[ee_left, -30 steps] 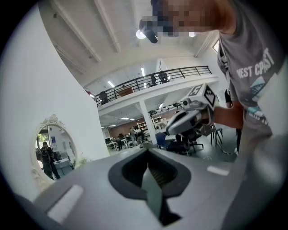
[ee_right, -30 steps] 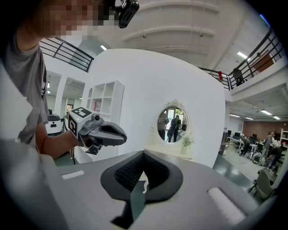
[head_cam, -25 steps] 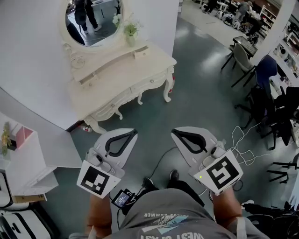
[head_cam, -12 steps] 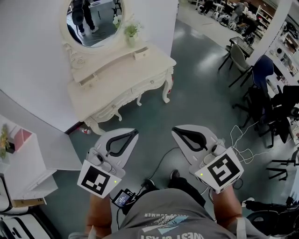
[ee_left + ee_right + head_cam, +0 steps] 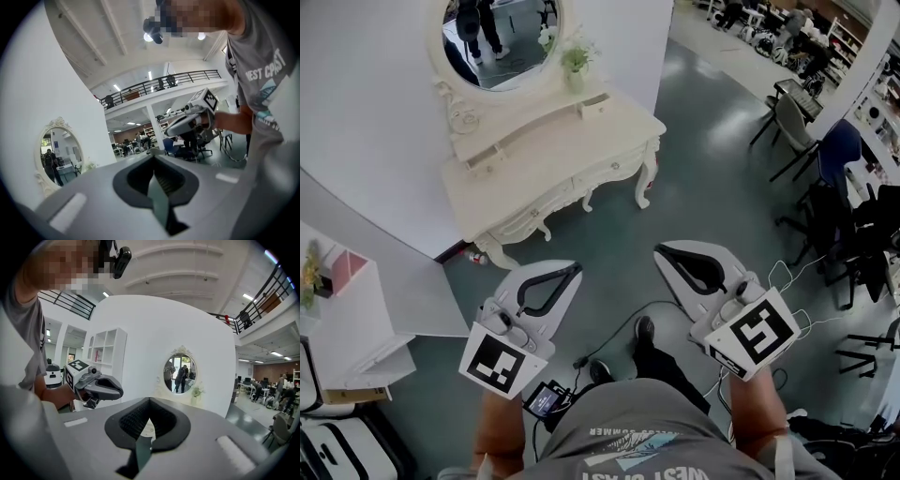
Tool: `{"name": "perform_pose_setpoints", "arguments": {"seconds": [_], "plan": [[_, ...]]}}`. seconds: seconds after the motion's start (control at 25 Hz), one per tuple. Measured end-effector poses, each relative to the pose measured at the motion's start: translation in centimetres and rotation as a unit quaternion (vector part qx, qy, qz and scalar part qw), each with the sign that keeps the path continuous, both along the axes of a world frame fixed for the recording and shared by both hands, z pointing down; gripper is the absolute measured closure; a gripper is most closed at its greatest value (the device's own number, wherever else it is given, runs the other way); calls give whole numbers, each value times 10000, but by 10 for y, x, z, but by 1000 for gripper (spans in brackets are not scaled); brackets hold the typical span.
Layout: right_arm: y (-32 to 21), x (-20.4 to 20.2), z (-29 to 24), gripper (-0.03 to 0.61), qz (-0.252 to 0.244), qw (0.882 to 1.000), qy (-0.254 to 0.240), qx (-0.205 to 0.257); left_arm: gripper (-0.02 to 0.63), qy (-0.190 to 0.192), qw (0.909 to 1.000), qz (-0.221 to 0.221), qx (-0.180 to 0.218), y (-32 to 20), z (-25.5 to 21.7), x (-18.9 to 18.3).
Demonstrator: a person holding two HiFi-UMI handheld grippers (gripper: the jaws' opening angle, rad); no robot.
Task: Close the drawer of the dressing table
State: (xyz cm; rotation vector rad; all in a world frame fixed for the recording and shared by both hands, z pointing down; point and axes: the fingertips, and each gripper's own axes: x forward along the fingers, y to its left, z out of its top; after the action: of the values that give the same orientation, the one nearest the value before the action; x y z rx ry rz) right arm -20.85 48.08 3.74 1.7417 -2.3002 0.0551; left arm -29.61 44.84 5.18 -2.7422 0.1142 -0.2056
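The cream dressing table (image 5: 546,178) stands against the white wall under an oval mirror (image 5: 502,36). A small upper drawer (image 5: 596,102) near the potted plant (image 5: 575,64) juts out a little. Both grippers hang over the grey floor, well short of the table. My left gripper (image 5: 574,269) is shut and empty, its tips meeting in the left gripper view (image 5: 152,158). My right gripper (image 5: 662,253) is shut on nothing as well, and in the right gripper view (image 5: 149,401) it points at the mirror (image 5: 180,372). Most of the table is hidden behind those jaws.
A white shelf unit (image 5: 352,319) stands at the left. Chairs (image 5: 797,120) and dark office chairs (image 5: 853,234) crowd the right, with white cables (image 5: 787,279) on the floor. The person's feet (image 5: 642,330) are below the grippers. Grey floor lies between grippers and table.
The person has stepped, one foot now further forward. The table sits slightly lower and further right in the head view. Both grippers stay shut.
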Motion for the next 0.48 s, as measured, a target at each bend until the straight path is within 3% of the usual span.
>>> {"name": "perform_pose_setpoints", "arguments": {"seconds": [0.48], "plan": [[-79,71,10,578,-575,9982,-148,-69,612,-205,9976,-649,-87,-59,5,61]]}}
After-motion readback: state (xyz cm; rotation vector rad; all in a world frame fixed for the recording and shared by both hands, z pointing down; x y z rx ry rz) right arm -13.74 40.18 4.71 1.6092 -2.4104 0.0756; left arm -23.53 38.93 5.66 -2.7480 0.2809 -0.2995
